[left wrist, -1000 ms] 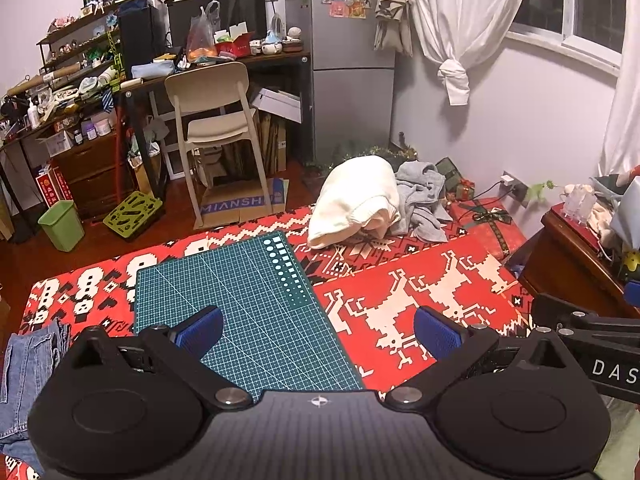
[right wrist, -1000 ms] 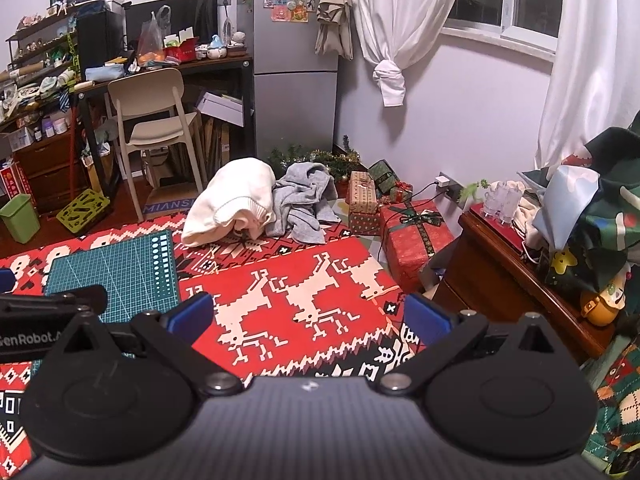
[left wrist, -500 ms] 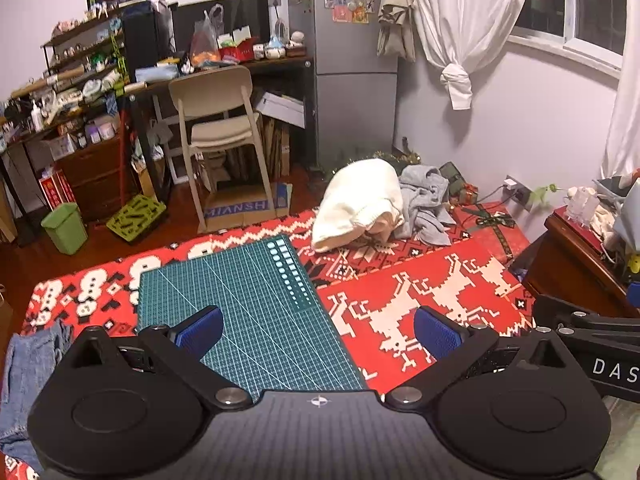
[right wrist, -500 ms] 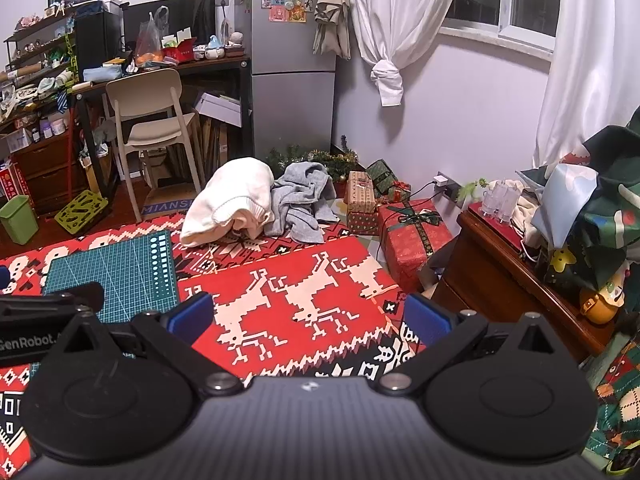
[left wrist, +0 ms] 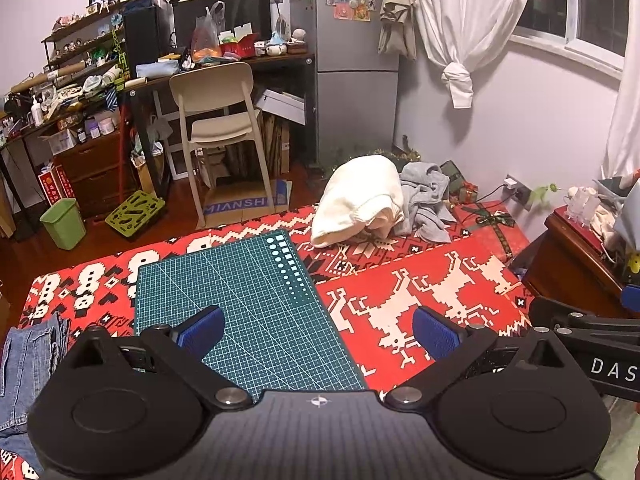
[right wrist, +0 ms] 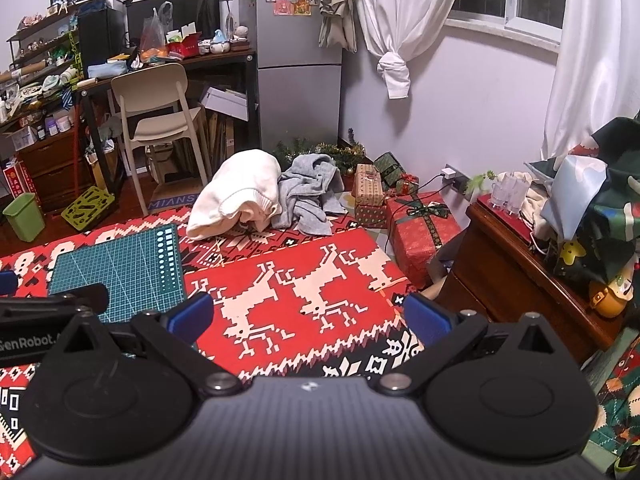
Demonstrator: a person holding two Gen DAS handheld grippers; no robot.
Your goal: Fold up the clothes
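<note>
**Both tongs open above the patterned cover, clothes ahead**

We read "DAS" in white on the black body of the right gripper (left wrist: 588, 344) where it enters the left wrist view, and "GenRobot." partly cut off on the left gripper (right wrist: 44, 320) in the right wrist view. A flattened carton (left wrist: 240, 202) under the chair (left wrist: 218, 120) reads "MIANSH".

Our left gripper (left wrist: 318, 330) has its blue pads spread wide with nothing between them, over the near end of a green cutting mat (left wrist: 240, 300). Our right gripper (right wrist: 308, 314) is likewise spread and empty, over the red reindeer cover (right wrist: 304, 276).

A cream garment (left wrist: 362, 200) and a grey garment (left wrist: 426, 196) lie bunched together, touching, well ahead of both tongs at the cover's far edge, ahead and right of the left tongs, ahead and slightly left of the right.

Only the left view shows denim (left wrist: 28, 360) lying just left of the left tongs. Only the right view shows the wrapped gift boxes (right wrist: 420, 228) right of the grey garment.
</note>
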